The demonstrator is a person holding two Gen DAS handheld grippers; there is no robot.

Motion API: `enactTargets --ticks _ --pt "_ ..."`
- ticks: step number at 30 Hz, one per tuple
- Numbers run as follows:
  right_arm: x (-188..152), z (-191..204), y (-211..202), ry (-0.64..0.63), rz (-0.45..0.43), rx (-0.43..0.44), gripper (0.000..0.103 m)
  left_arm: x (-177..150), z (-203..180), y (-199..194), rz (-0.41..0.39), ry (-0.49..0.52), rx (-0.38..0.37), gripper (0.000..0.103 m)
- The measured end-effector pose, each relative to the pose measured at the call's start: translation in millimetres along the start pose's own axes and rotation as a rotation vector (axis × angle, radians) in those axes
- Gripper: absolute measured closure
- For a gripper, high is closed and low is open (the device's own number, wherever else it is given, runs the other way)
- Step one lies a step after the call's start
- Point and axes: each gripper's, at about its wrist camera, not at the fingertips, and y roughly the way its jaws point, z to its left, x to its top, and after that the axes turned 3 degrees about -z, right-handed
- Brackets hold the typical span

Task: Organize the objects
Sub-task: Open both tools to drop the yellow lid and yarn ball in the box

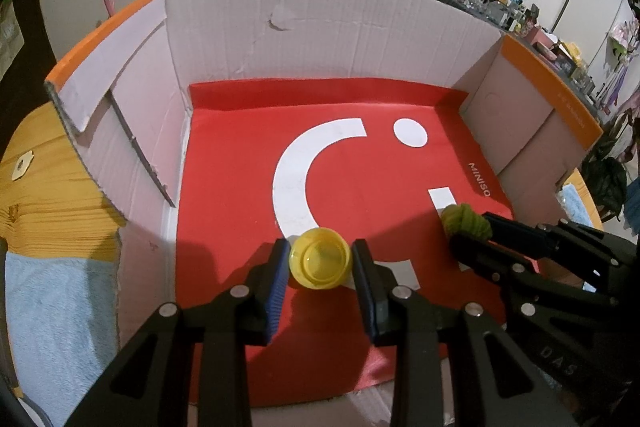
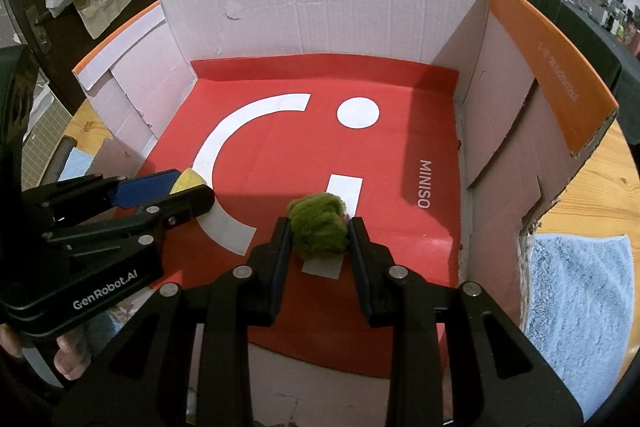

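My left fingers pinched a yellow cup (image 1: 320,259); my right ones squeezed a fuzzy green ball (image 2: 319,226) above the red mat (image 2: 280,155).

Both cameras sit close above the near edge of the open cardboard box (image 1: 320,27), looking forward and down into it toward its far wall. The left wrist view hangs over the near-left part of the red Miniso sheet (image 1: 240,167) lining the box floor, and the right wrist view over its near-right part (image 2: 400,155). They share that whole sheet, the box's far wall (image 2: 320,7) and both side flaps. Each view also catches the other gripper at its edge: right gripper (image 1: 466,233), left gripper (image 2: 192,185).
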Motion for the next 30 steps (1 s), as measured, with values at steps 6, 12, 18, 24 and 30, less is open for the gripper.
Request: enactTargets --ticks 6,12,18,24,30 --pt "0.0 0.0 -0.7 -0.001 -0.001 -0.004 0.075 -1.1 0.0 -1.3 0.002 -0.001 0.001 0.066" --pt "-0.2 1.2 -3.0 -0.001 -0.001 0.004 0.074 -2.0 0.7 -2.9 -0.001 -0.005 0.003 0.065" --pt "-1.3 3.6 -6.6 -0.007 -0.012 -0.008 0.044 -3.3 -0.2 -5.9 -0.007 0.0 0.005 0.061" --pt "-2.8 5.0 -10.9 -0.005 -0.023 -0.004 0.043 -3.6 -0.5 -8.2 -0.01 0.004 0.007 0.061" --pt "-4.7 6.8 -13.8 -0.009 -0.031 0.002 0.04 -5.8 0.5 -13.7 -0.017 -0.001 0.01 0.053"
